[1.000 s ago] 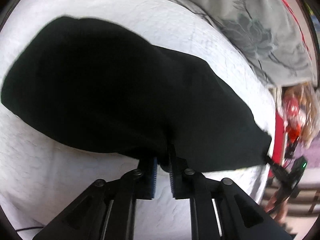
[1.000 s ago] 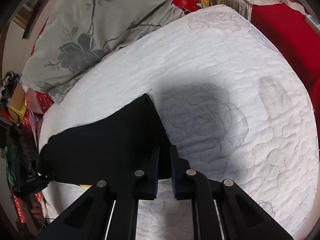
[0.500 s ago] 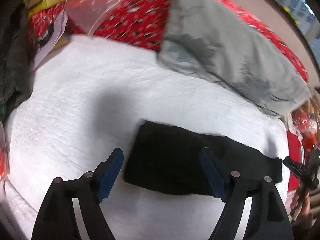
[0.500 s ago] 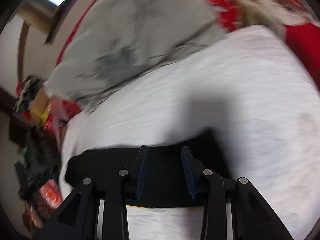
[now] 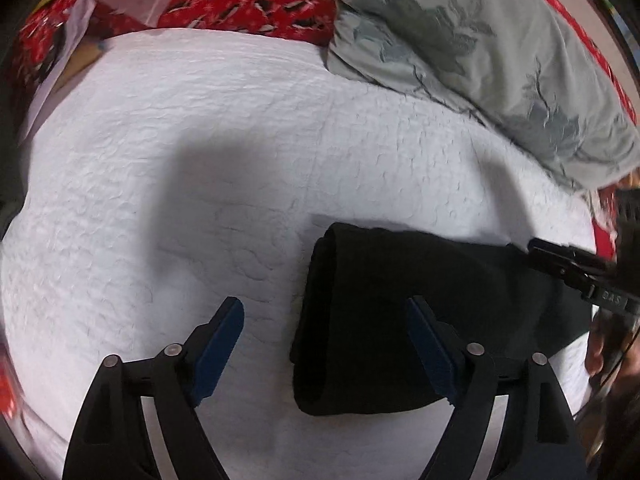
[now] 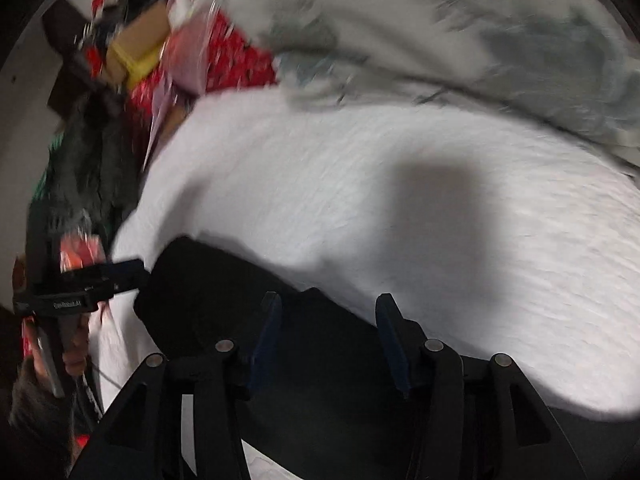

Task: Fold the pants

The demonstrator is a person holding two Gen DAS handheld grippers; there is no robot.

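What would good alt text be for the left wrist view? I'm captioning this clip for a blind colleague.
Folded black pants lie on a white quilted bedspread, just ahead of the open left gripper, whose blue-padded fingers hold nothing. The other gripper enters from the right edge, and a grey floral pillow lies at the bed's far side.

A bed covered in a white quilted spread carries everything. On it lie the black folded pants — near and to the right in the left wrist view — and a grey-green pillow with a darker flower print at the far right edge, overlapping the spread.
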